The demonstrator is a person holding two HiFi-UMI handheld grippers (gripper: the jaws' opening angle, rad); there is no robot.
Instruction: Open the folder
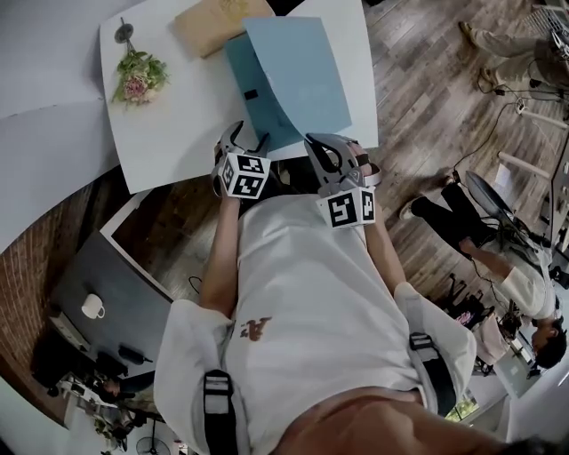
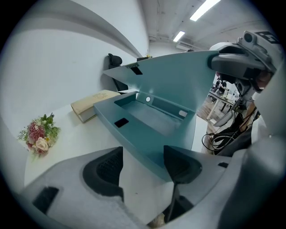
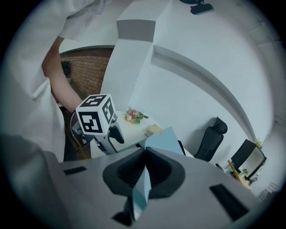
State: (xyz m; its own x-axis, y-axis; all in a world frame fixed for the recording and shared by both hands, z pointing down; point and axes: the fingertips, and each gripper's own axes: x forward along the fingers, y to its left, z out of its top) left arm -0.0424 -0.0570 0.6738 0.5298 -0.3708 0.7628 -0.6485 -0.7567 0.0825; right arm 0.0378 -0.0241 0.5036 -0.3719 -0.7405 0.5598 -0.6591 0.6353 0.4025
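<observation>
A teal folder lies on the white table (image 1: 169, 142), its base tray (image 2: 147, 118) flat and its cover (image 1: 298, 71) lifted up at an angle. My right gripper (image 3: 144, 174) is shut on the cover's near edge, and the thin teal sheet shows pinched between its pads. In the head view the right gripper (image 1: 313, 142) sits at the folder's near right side. My left gripper (image 2: 142, 170) is open at the folder's near left corner, low over the table. The tray's corner reaches up to its right pad (image 2: 181, 165). Nothing is gripped by the left jaws.
A tan book (image 1: 218, 22) lies behind the folder, and a small bunch of flowers (image 1: 138, 75) at the table's left. The table's near edge is right below both grippers. A black office chair (image 3: 212, 138) stands beyond the table. People sit on the right (image 1: 498, 267).
</observation>
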